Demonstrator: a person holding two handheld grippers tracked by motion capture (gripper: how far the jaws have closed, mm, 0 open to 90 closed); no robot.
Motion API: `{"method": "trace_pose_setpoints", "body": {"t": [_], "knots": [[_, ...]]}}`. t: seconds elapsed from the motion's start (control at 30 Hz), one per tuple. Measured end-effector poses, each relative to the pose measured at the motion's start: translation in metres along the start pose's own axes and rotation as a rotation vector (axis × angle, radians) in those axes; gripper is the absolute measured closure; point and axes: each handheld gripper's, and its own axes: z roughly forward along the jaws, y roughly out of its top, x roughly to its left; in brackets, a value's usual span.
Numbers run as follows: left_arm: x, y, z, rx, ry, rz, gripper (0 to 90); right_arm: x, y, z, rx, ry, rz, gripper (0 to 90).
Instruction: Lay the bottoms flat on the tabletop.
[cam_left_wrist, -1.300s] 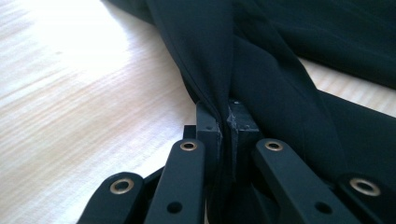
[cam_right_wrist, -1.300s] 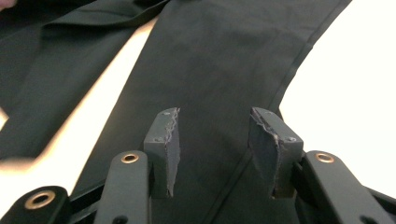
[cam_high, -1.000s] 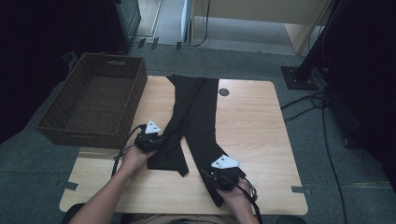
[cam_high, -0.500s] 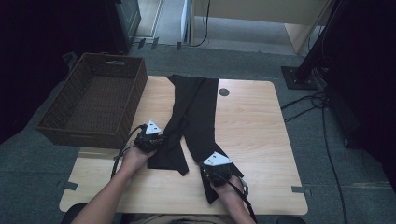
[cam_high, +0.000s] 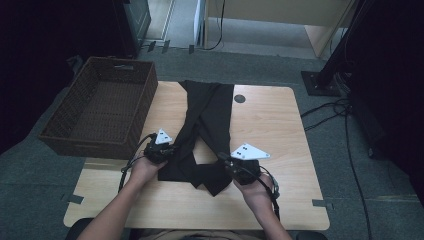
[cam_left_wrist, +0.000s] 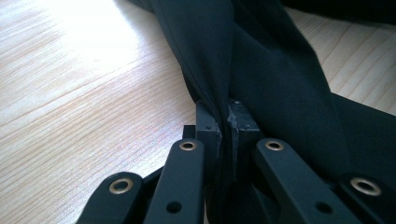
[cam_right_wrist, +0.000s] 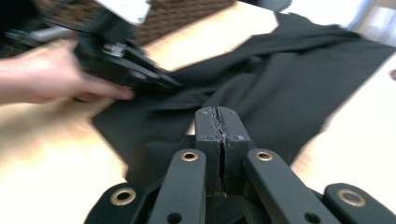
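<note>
1. Landmark: the black trousers (cam_high: 207, 125) lie lengthwise on the tabletop (cam_high: 280, 130), waist end toward the far edge, leg ends toward the person. The two legs cross partway down.
2. Left gripper (cam_high: 170, 150) sits at the left edge of the trousers' near end. In the left gripper view the jaws are clamped tight on a fold of the black cloth (cam_left_wrist: 261, 70); the fabric rises out from between the pads.
3. Right gripper (cam_high: 226, 161) sits at the right side of the trousers' near end, near the leg hem. In the right gripper view its jaws have just been closing and now stand pressed together; a thin ragged edge of dark cloth appears pinched between the pads. This view is motion-blurred, so the bite is hard to judge.
4. Surroundings: a dark brown wicker basket (cam_high: 107, 112) stands left of the trousers, overhanging the tabletop's left edge. A small dark round disc (cam_high: 239, 98) is set in the tabletop just right of the trousers' waist end.
5. Obstructions: nothing lies between either gripper and the trousers. The left hand (cam_right_wrist: 56, 79) and its gripper appear in the right gripper view, beyond the cloth.
6. Materials: trousers are smooth, matte, thin woven cloth, draping in soft folds. Tabletop is pale wood grain, rectangular with rounded corners. Basket is a tight rectangular weave with a handle slot in its far wall.
</note>
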Motion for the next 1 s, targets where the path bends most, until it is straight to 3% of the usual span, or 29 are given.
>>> {"method": "trace_pose_setpoints", "body": {"t": [0.1, 0.27, 0.47, 0.63, 0.77, 0.9, 1.0], "knots": [[0.0, 0.0, 0.0, 0.0, 0.001, 0.0, 85.3, -0.014, -0.015, 0.002, 0.051, -0.056, 0.011, 78.9], [0.0, 0.0, 0.0, -0.002, 0.002, -0.004, 85.3, -0.024, -0.034, 0.007, 0.09, -0.072, 0.061, 74.2], [-0.001, -0.001, 0.0, -0.005, 0.007, -0.001, 85.4, -0.016, -0.044, 0.013, 0.102, -0.062, 0.049, 70.0], [-0.002, -0.001, 0.0, -0.005, 0.01, 0.0, 85.3, -0.011, -0.059, 0.011, 0.108, -0.063, 0.068, 69.9], [-0.002, -0.001, 0.0, -0.004, 0.012, 0.002, 85.4, -0.007, -0.076, 0.013, 0.147, -0.06, 0.066, 69.7], [-0.003, -0.001, 0.0, -0.007, 0.015, 0.002, 85.4, -0.001, -0.081, 0.023, 0.16, -0.034, 0.055, 58.2], [-0.003, -0.001, 0.0, -0.007, 0.017, 0.004, 85.2, 0.005, -0.078, 0.034, 0.149, -0.016, 0.043, 54.4]]}}
